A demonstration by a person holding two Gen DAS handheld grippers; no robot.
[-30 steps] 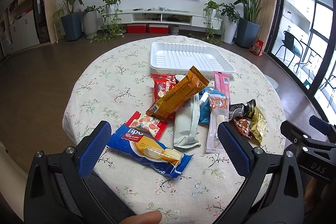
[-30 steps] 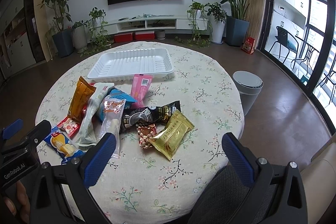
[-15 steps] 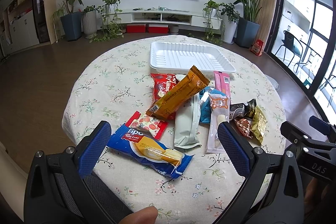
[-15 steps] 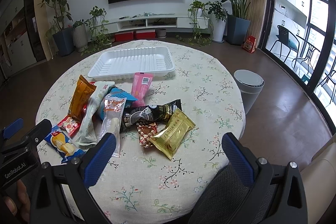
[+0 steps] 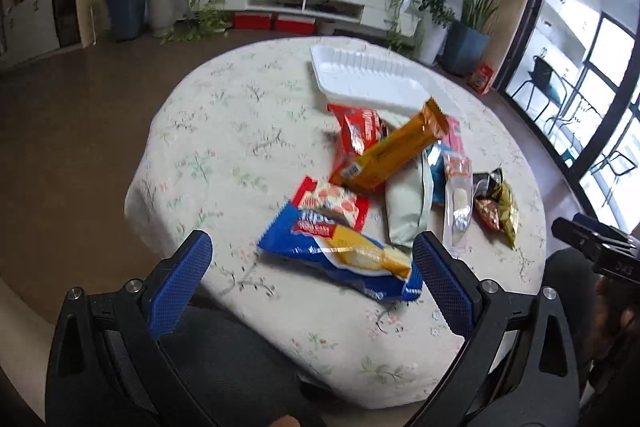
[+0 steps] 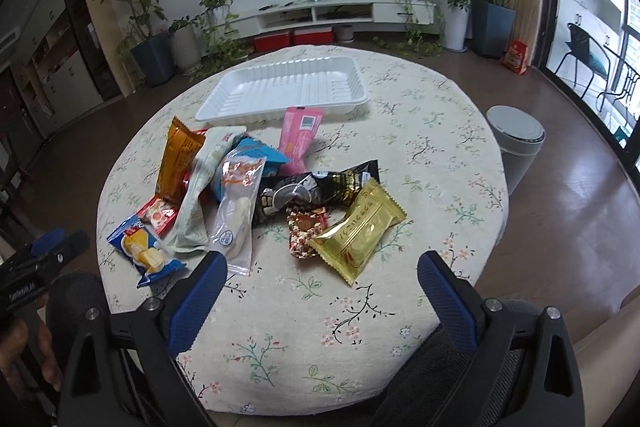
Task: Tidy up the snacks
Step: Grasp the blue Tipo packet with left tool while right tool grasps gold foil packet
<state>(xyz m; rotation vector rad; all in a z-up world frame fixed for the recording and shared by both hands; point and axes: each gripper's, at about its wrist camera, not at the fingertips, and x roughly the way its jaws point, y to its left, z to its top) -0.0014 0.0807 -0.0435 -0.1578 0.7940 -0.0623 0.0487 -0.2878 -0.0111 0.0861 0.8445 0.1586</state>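
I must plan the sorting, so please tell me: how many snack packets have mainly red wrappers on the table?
2: a red bag under the orange packet near the white tray, and a small red packet beside the blue cake packet. Others may be hidden in the pile.

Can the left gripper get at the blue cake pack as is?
Probably yes. The left gripper is open and empty, the blue cake pack lies right between its fingers at the table's near edge, nothing on top of it.

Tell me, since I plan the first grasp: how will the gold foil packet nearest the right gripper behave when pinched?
The gold foil packet looks puffed and glossy, so it is probably light and may slip between the pads. Its crimped edges look thin and likely floppy. It overlaps the small red packet, which may shift as it lifts.
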